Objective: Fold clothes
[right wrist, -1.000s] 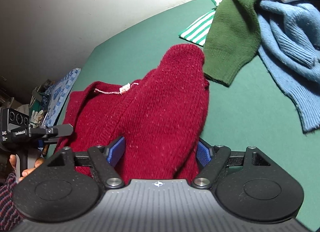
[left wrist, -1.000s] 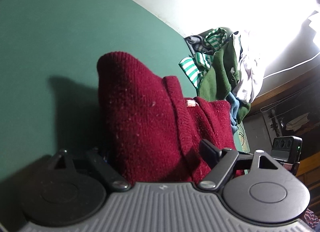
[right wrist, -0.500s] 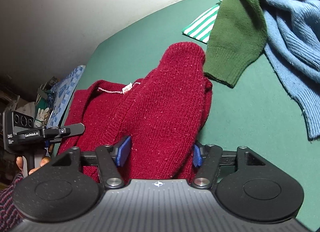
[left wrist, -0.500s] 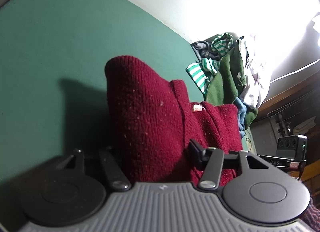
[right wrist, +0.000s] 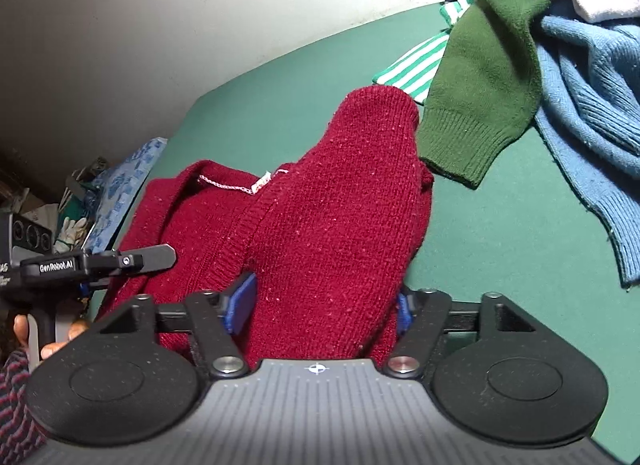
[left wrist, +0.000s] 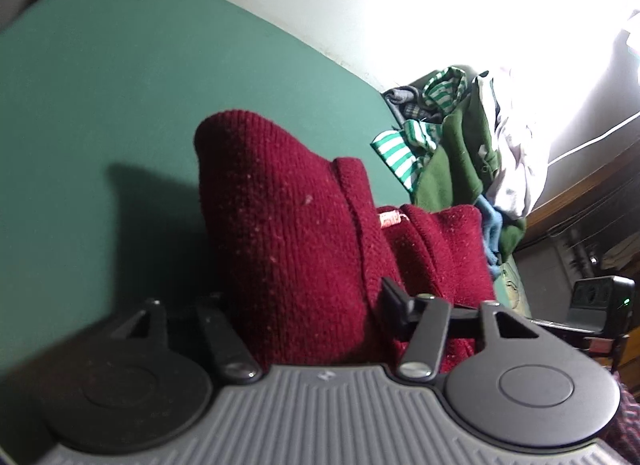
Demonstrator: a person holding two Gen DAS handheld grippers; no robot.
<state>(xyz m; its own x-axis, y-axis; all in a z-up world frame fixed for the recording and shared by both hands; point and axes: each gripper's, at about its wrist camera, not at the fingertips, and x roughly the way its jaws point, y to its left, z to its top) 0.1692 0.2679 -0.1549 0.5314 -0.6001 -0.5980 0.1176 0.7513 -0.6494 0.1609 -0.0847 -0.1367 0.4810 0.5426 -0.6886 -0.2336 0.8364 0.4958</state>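
A room in somebody's home, with clothes waiting to be folded.

A soft green table top (left wrist: 168,77) is sitting against a plain white wall (right wrist: 168,25), and a heap of clothes (left wrist: 460,153) is lying on it: a green sweater (right wrist: 484,77), a blue sweater (right wrist: 592,113), a green and white striped top (right wrist: 416,65) and a red sweater (right wrist: 328,225). Bright light is pouring in at one side. Dark wooden furniture (left wrist: 592,193) is standing past the table. A blue patterned cloth (right wrist: 124,181) and white gloves (right wrist: 70,229) are lying in a messy corner.
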